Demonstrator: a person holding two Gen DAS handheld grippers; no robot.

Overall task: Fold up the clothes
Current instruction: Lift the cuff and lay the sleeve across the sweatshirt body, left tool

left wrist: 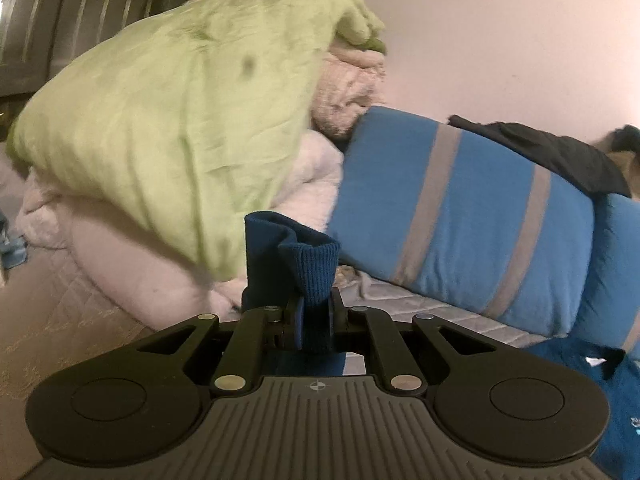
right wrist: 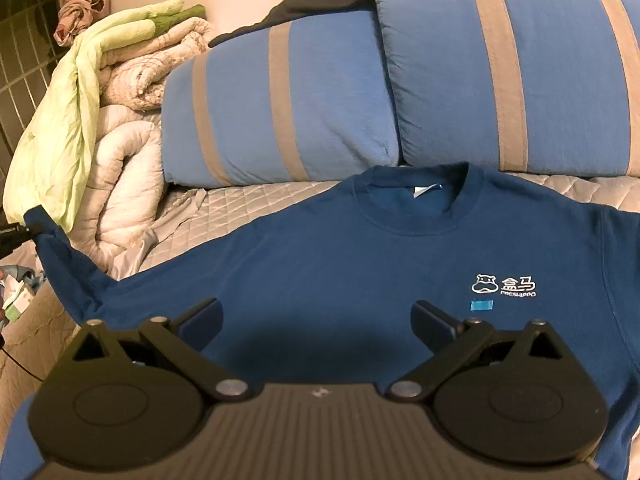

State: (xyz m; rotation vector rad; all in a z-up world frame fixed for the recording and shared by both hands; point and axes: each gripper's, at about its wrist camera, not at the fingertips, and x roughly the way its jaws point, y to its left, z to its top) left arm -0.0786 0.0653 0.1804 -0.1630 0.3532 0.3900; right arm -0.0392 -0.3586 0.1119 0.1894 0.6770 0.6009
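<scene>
Two matching hand-held devices are seen. The left gripper (left wrist: pixel 314 316) is built of matte black plastic, with a grey ribbed plate marked by a small compass-like cross, flanked by two round black discs. Black linkage arms are joined by silver rivets. The right gripper (right wrist: pixel 318 322) is formed alike, and its fingers (right wrist: pixel 434 320) are faced with dark blue pads.

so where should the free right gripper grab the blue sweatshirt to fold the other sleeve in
Probably the sleeve on the picture's right, near its cuff end, which runs out of view. The blue sweatshirt lies flat, chest up, so come in low from that outer side and pinch the edge. The right gripper hangs open over the chest; the left gripper holds the opposite cuff.
</scene>
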